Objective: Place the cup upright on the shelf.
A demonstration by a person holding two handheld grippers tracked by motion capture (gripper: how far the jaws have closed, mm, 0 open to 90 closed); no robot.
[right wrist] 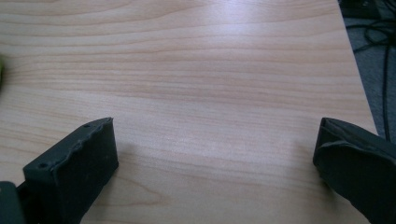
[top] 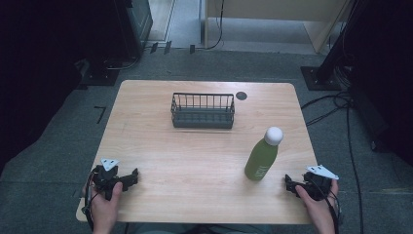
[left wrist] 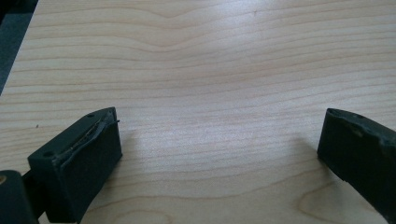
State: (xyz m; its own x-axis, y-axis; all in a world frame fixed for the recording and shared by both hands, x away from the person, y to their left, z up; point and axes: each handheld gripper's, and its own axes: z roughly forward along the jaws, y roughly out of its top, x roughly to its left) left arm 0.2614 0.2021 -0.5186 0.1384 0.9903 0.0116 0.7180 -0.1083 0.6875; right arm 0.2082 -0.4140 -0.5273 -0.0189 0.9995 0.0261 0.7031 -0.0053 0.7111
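1. Left tongs [top: 127,179]: spread wide, empty, resting at near left corner of table [top: 195,146]; bare wood between jaws in left gripper view.
2. Right tongs [top: 290,185]: spread wide, empty, at near right edge, just beside bottle.
3. Green water bottle [top: 261,158], white cap: upright on table, right of centre, ungrasped.
4. Black wire basket [top: 202,111]: far centre, empty, well apart from bottle.
5. Progress, judged: nothing begun; grasping bottle and likely placing in basket all remaining.

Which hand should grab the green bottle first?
Probably the right. The right gripper sits open on the table close beside the green bottle, while the left gripper, also open, is far across the table.
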